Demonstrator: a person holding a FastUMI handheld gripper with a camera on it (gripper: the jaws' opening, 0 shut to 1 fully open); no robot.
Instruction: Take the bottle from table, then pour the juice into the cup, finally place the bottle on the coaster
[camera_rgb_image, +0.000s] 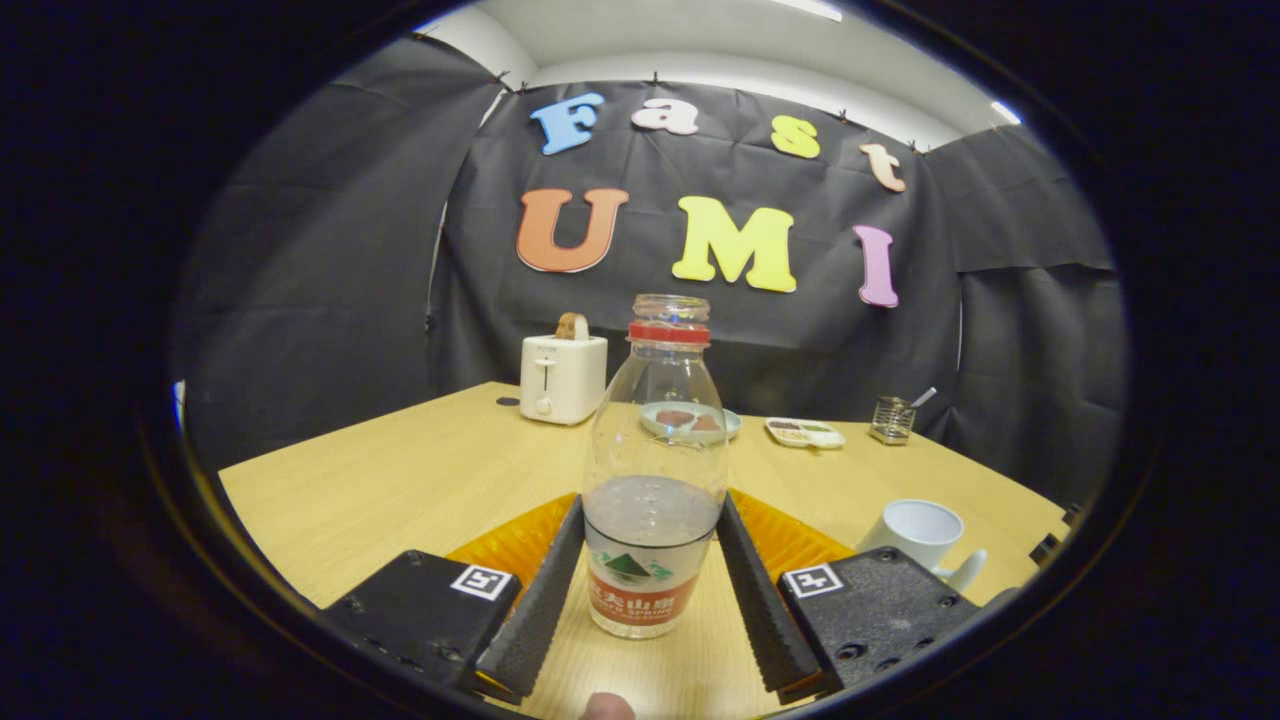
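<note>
Gripper (650, 525) closed on the juice bottle (655, 470), upright over the wooden table (400, 480).

Both fingers (545, 590) press the bottle's lower sides, just above its label; the bottle is uncapped, about a third full; an orange coaster (510, 540) lies just beyond the fingers; a white cup (920, 535) stands right of them; toaster (562, 378), plate (690, 420), small dish (805, 432) further back.

Clear bottle (655, 470), red neck ring; white cup (920, 532)
</note>
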